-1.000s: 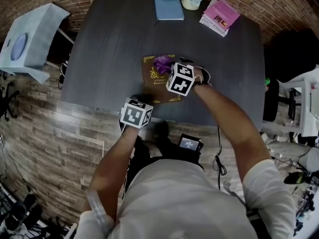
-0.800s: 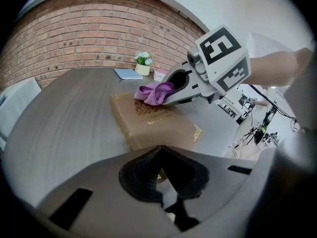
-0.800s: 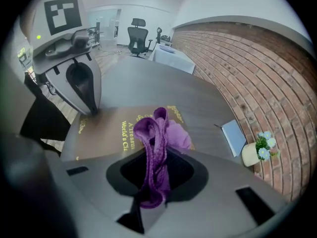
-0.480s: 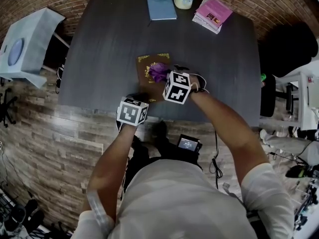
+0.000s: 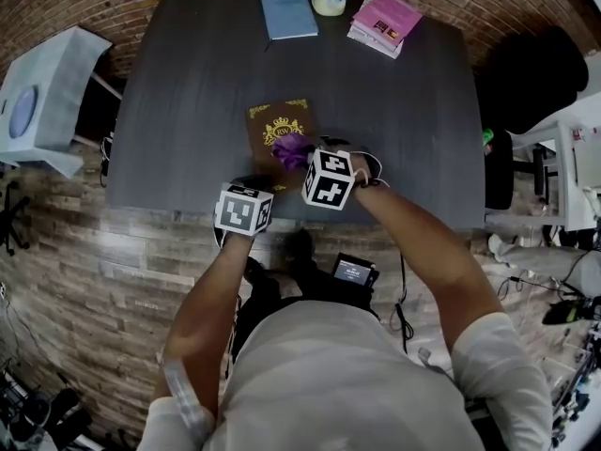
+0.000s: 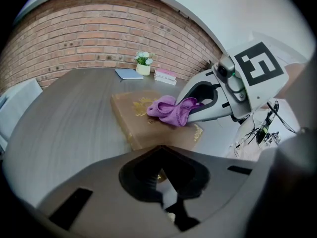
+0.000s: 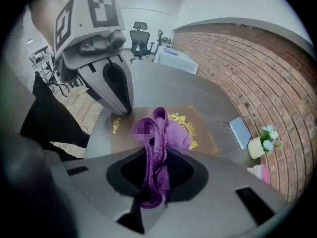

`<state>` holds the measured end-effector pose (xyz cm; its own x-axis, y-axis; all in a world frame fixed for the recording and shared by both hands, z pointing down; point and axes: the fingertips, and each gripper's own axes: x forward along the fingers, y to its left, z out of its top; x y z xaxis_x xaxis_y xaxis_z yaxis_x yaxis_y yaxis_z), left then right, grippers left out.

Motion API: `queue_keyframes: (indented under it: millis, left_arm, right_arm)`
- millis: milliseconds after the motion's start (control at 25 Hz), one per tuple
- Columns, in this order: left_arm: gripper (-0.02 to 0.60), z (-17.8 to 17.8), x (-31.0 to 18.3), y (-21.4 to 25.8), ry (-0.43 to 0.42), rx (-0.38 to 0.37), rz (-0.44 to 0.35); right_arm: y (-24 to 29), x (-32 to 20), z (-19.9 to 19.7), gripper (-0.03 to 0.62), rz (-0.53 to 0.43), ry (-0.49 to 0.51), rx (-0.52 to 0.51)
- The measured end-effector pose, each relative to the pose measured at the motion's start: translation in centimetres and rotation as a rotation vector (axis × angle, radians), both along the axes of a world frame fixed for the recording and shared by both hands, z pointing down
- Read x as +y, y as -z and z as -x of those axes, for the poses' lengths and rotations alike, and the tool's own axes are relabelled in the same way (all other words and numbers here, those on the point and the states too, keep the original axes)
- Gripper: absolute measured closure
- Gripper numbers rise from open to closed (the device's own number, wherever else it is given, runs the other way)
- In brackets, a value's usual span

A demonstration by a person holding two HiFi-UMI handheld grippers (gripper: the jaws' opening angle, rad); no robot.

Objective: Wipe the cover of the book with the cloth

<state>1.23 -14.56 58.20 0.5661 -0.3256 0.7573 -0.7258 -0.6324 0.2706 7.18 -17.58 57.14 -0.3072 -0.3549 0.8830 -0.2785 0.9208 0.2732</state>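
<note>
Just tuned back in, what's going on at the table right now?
A person is working with two hand-held grippers. The right claw is clamped on a purple cloth and holds it against the cover of the brown, gold-decorated book, which lies on the dark table. The left claw is shut and empty, with its tip at the book's near corner, apparently steadying it.

You're looking at purple cloth (image 5: 293, 148), brown book (image 5: 272, 125) carrying gold ornament, dark grey wood-grain worktop (image 5: 188, 92). Left marker cube (image 5: 244, 210) and right marker cube (image 5: 329, 178) are showing black-and-white squares. Blue notebook (image 5: 288, 14), pink books (image 5: 385, 19), red brick wall (image 6: 99, 38).
</note>
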Motion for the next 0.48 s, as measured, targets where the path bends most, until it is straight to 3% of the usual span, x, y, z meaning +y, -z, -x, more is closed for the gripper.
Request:
queue_keyframes:
  millis: [480]
  left_arm:
    - [0.574,-0.1,-0.1,0.0,-0.006,-0.011,-0.011]
  right_arm:
    - [0.1,3.1,0.0,0.508,0.026,-0.028,-0.032]
